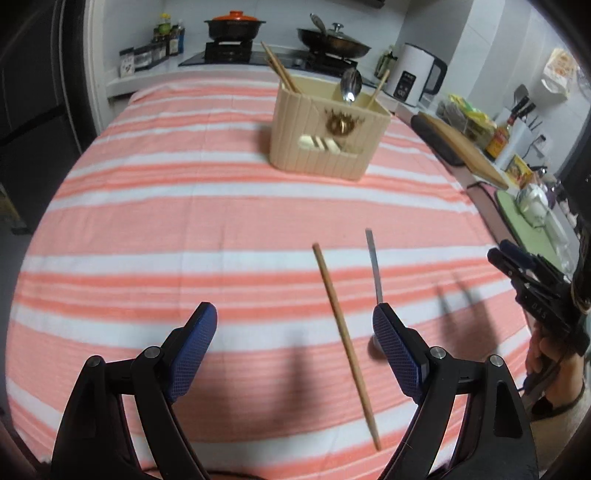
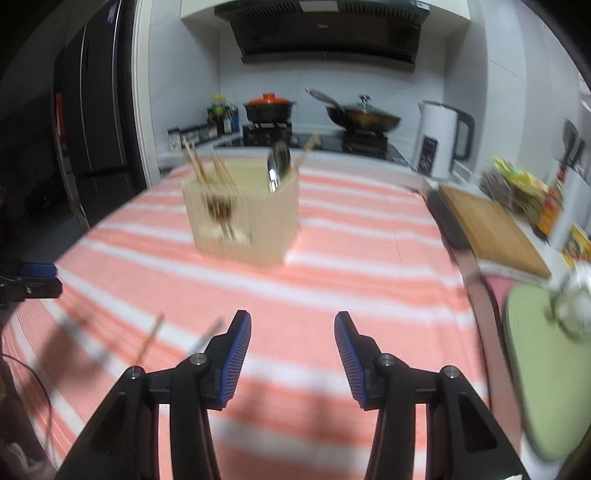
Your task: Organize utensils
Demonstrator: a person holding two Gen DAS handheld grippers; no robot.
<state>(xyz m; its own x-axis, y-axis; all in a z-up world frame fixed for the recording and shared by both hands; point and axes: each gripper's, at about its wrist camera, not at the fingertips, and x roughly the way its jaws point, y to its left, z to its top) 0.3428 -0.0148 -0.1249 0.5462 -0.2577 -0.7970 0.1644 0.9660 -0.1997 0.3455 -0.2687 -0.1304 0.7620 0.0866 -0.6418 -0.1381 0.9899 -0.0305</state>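
A beige utensil holder (image 1: 325, 136) stands on the pink-and-white striped cloth (image 1: 184, 221), holding chopsticks (image 1: 280, 68) and a metal spoon (image 1: 351, 86). A loose wooden chopstick (image 1: 345, 341) and a metal utensil handle (image 1: 373, 266) lie on the cloth between my left gripper's (image 1: 295, 325) open fingers. The utensil's head is hidden behind the right finger (image 1: 397, 350). My right gripper (image 2: 293, 334) is open and empty above the cloth. In its blurred view the holder (image 2: 243, 218) is ahead, with the chopstick (image 2: 149, 338) and utensil (image 2: 207, 334) to its left. The right gripper also shows in the left wrist view (image 1: 532, 280).
A stove with a red-lidded pot (image 1: 234, 24) and a wok (image 1: 332, 40) is behind the table. A white kettle (image 1: 413, 74), a wooden cutting board (image 1: 465, 147), bottles and a green mat (image 2: 539, 369) line the right side. A dark fridge (image 2: 92, 110) stands left.
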